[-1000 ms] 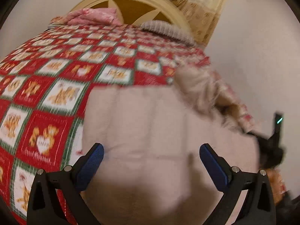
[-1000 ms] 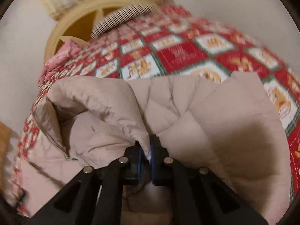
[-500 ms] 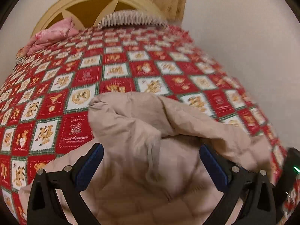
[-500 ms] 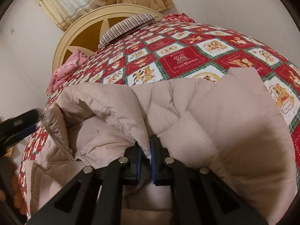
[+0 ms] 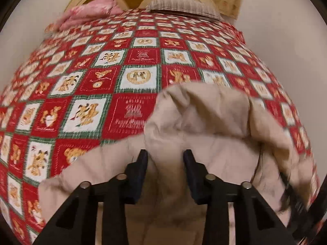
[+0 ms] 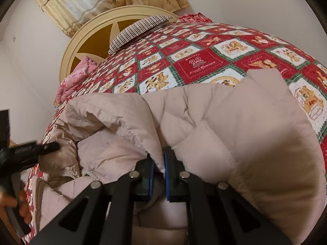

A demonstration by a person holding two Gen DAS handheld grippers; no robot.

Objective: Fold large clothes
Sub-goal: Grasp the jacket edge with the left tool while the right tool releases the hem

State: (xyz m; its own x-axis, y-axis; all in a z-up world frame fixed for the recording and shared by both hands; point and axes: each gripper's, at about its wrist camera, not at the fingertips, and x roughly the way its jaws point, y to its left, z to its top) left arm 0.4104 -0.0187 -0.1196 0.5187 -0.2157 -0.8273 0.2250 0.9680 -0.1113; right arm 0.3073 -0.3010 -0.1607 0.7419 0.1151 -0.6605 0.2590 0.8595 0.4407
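Observation:
A beige quilted puffer jacket (image 5: 214, 126) lies bunched on the near end of a bed; it also fills the right wrist view (image 6: 224, 130). My left gripper (image 5: 165, 155) has closed on a thick fold of the jacket between its blue pads. My right gripper (image 6: 159, 157) is shut on a folded edge of the jacket, at the gathered seam. In the right wrist view the left gripper (image 6: 51, 147) shows at the far left, its tip touching the jacket's lining.
The bed is covered by a red, white and green patchwork quilt (image 5: 114, 75). A striped pillow (image 5: 184, 6), a pink bundle (image 5: 90, 14) and a round cream headboard (image 6: 87, 47) are at the far end. White walls flank the bed.
My left gripper went from wide open to closed on a fold of the jacket and moved in over it. My right gripper kept its grip and barely moved.

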